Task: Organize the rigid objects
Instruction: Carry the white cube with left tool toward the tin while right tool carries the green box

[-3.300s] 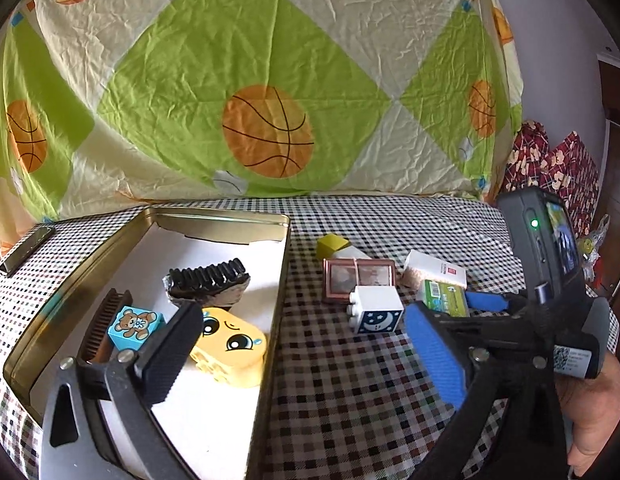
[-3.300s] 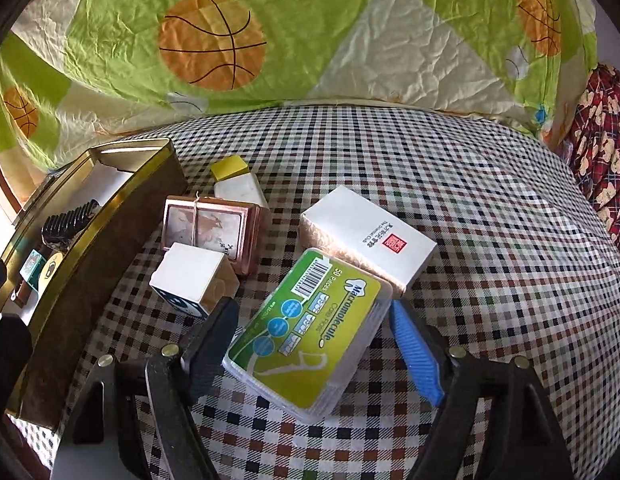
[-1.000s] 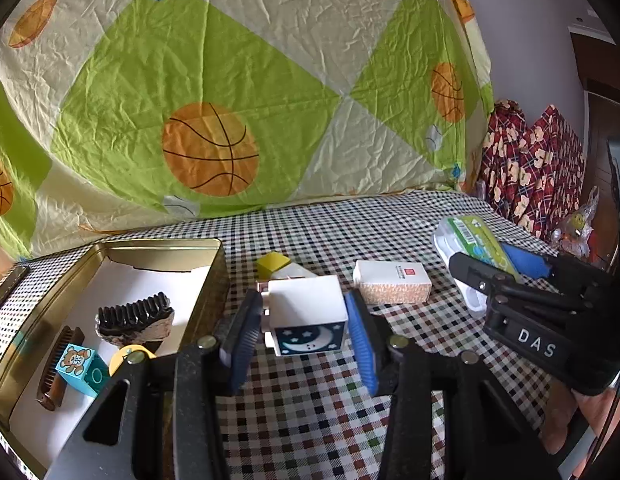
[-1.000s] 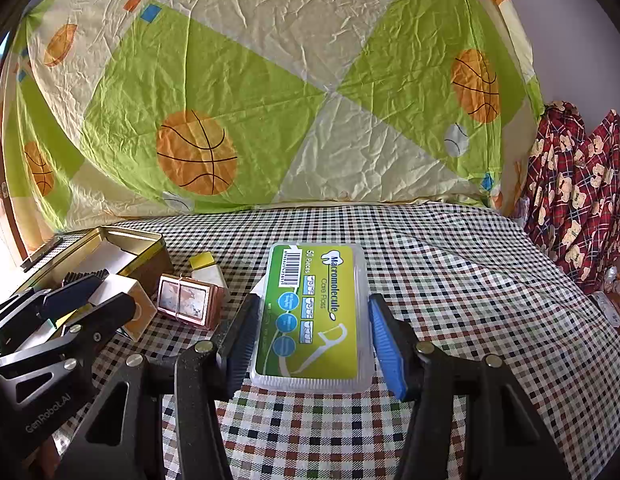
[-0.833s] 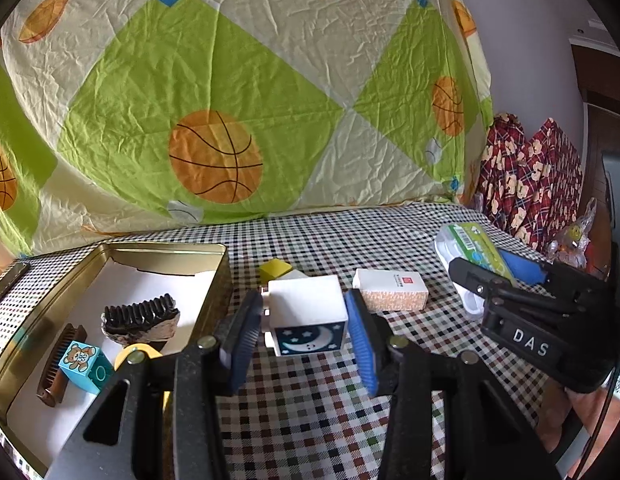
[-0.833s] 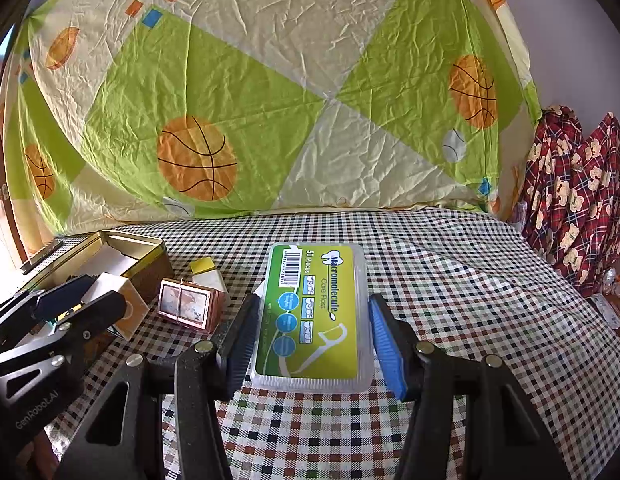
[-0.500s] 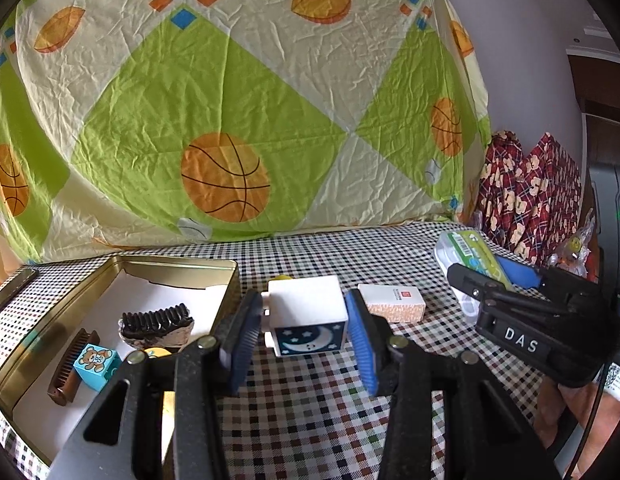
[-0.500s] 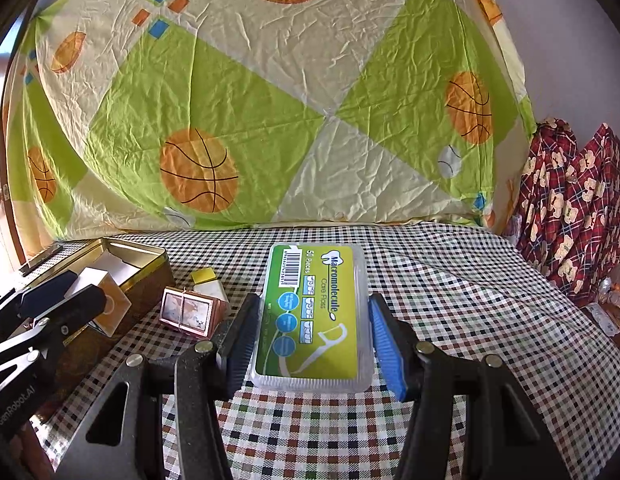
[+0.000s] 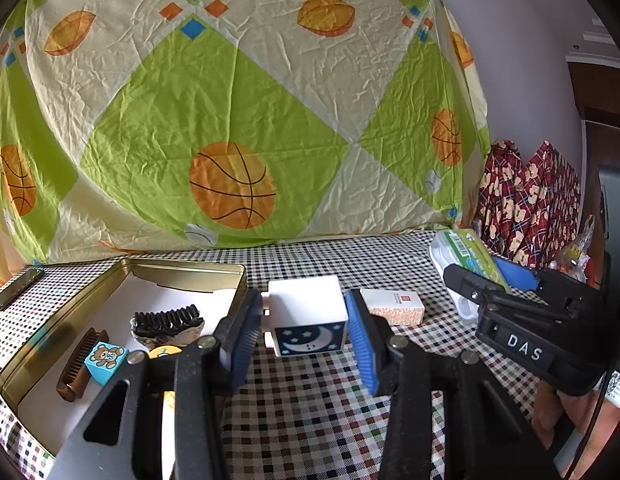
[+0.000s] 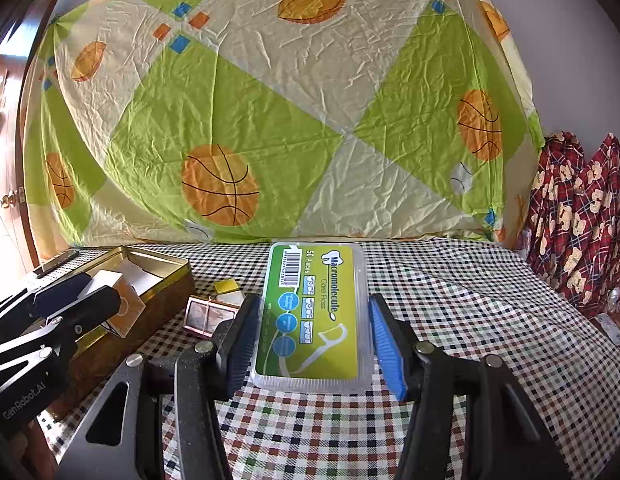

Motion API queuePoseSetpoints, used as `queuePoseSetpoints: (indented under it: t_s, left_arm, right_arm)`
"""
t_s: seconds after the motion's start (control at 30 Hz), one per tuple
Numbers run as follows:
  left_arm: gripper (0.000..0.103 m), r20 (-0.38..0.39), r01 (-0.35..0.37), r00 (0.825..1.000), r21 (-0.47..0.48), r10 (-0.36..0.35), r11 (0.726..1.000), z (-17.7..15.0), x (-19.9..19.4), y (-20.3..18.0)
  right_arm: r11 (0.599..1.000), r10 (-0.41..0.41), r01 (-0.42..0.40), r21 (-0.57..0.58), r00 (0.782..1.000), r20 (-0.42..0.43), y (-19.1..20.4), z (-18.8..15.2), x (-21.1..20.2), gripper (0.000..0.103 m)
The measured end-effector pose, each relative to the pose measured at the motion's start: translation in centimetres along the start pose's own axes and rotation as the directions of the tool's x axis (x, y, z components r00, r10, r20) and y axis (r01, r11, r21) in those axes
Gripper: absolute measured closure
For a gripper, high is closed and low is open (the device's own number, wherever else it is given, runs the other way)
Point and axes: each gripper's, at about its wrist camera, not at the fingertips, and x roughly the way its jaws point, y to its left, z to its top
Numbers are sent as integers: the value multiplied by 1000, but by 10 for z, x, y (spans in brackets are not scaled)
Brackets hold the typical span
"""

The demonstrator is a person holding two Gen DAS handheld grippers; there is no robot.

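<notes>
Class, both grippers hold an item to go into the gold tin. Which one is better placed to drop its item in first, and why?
Probably the left gripper. It holds the moon block right beside the gold tin. The right gripper, gripping the floss box, sits farther from the tin, with the left gripper between.

A home room: a basketball-print bedsheet [image 10: 294,120] hangs at twelve o'clock behind a checked tablecloth [image 10: 469,300], teddy-print plaid fabric [image 10: 577,216] bunched at three o'clock.
</notes>
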Motion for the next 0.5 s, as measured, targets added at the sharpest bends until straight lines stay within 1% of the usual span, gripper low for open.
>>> queuePoseSetpoints:
  t_s: [0.5]
  left_arm:
    - [60,15,3,1000,-28,-3,1000,-3,-14,11]
  right_arm:
    - [997,73,-73,9,997,-23,14,-3,-1,47]
